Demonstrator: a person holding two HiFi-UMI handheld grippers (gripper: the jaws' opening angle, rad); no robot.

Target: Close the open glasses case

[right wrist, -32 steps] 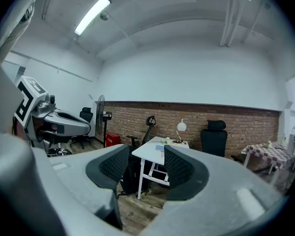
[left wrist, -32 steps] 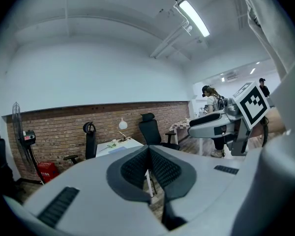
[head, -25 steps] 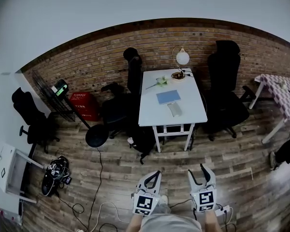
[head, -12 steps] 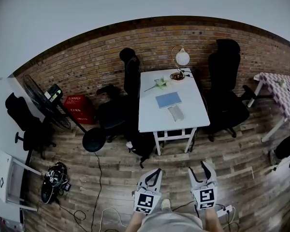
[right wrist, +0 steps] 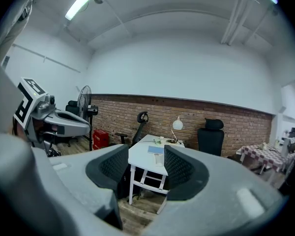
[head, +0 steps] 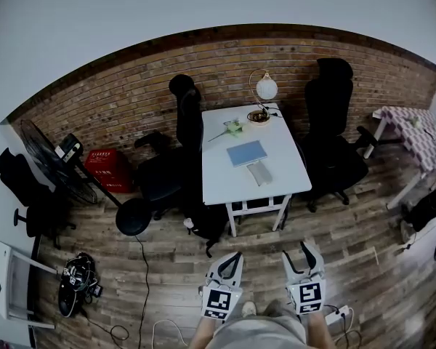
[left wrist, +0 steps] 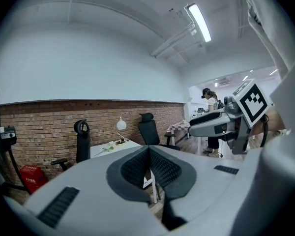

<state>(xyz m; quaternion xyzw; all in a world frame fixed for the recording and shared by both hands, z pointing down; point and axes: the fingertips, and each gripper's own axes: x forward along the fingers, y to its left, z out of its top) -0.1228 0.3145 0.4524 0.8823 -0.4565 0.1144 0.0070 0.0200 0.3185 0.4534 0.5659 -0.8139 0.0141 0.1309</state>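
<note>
glasses case (head: 260, 173) on table (head: 277, 138) (well apart) | left hand-held gripper (head: 232, 259) pinched together | right hand-held gripper (head: 296, 254) wide

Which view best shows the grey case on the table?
Head view: the flat grey case lies unobstructed on the white table. Right gripper view shows a distant sliver; left gripper view, nothing of it.

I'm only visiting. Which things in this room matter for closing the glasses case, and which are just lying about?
For the job:
- glasses case, on the white table
- left tool, jaws together
- right tool, jaws apart

Just lying about:
- blue notebook
- globe lamp
- black office chair
- standing fan
- red crate
</note>
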